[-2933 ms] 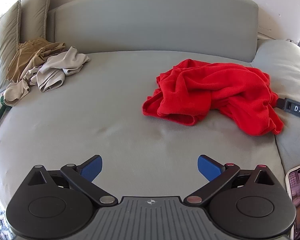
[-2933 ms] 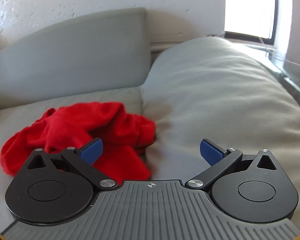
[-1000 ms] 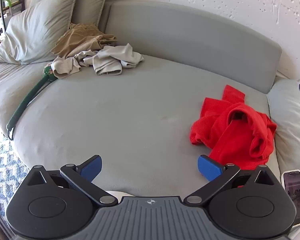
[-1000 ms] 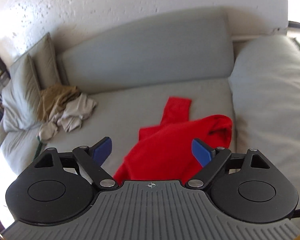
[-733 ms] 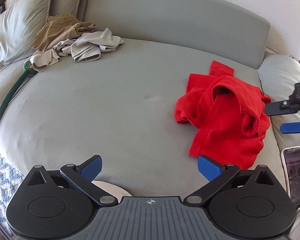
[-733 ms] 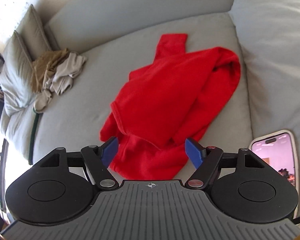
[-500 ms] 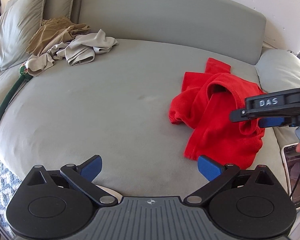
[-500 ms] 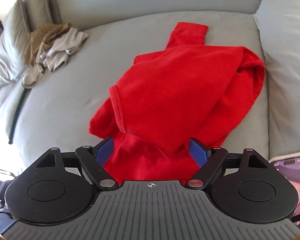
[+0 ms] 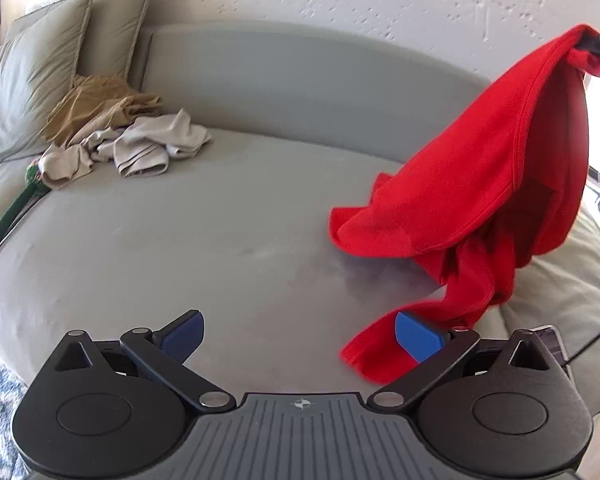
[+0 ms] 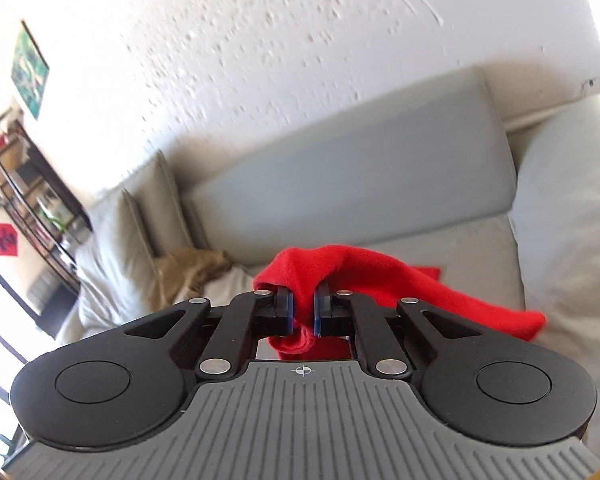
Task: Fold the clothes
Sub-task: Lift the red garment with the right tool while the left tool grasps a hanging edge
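At the lower centre of the frame, a fold of the bright red fleece garment (image 10: 364, 276) is pinched between the blue pads of the right hand-held gripper (image 10: 302, 312), whose jaws have just been closing on it. The fabric is draped over the fingertips and trails toward the right of the frame, above the pale grey cushioned sofa (image 10: 380, 184). A crumpled tan cloth (image 10: 188, 276) is seen at centre left, beside a pale grey pillow (image 10: 112, 240). A white textured wall (image 10: 260, 40) fills the upper frame, with a green picture (image 10: 30, 70) at upper left.
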The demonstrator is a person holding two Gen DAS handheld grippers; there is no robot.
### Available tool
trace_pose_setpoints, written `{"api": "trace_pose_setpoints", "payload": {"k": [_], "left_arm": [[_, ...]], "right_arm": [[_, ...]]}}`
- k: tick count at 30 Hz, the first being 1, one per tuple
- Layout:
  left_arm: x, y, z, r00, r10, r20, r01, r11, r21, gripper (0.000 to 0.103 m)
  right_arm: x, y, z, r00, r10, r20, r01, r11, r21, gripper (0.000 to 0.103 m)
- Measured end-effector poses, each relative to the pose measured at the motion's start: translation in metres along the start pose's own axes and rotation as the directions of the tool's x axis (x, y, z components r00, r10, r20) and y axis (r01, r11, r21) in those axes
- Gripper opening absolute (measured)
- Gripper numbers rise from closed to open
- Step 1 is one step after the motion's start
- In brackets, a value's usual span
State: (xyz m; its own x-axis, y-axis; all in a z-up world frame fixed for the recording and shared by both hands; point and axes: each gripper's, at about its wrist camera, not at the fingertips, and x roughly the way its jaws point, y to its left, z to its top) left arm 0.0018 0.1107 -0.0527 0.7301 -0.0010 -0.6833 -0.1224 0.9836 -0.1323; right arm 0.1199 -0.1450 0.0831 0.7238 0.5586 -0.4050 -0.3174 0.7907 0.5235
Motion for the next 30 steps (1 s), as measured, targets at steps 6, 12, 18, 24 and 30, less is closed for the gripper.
{"api": "trace_pose_setpoints", "payload": {"k": [6, 12, 18, 24, 30], "left_arm": [[-0.047, -0.03, 0.014, 0.965, -0.186, 0.187, 0.172, 0.981, 0.088, 0.102], [-0.06, -0.078, 0.014, 0.912, -0.317, 0.26, 0.23, 0.921, 0.314, 0.101], [-0.041, -0.118, 0.015, 0.911, -0.34, 0.233, 0.247, 0.903, 0.35, 0.078], [-0.03, -0.132, 0.015, 0.946, -0.188, 0.265, 0.086, 0.932, 0.352, 0.014], [-0.065, -0.089, 0.043, 0.914, -0.138, 0.383, 0.033, 0.963, 0.269, 0.003]], "right_arm": [[-0.068, 0.041, 0.022, 0.993, 0.054, 0.105, -0.049, 0.997, -0.057, 0.009], [-0.098, 0.046, 0.019, 0.991, 0.097, 0.088, -0.096, 0.995, -0.012, 0.009], [-0.118, 0.041, 0.009, 0.994, 0.086, 0.075, -0.085, 0.996, -0.01, 0.009], [-0.129, 0.027, 0.0, 0.995, 0.064, 0.077, -0.065, 0.998, 0.01, 0.01], [-0.143, -0.005, -0.003, 0.991, -0.045, 0.126, 0.038, 0.998, 0.059, 0.009]]}}
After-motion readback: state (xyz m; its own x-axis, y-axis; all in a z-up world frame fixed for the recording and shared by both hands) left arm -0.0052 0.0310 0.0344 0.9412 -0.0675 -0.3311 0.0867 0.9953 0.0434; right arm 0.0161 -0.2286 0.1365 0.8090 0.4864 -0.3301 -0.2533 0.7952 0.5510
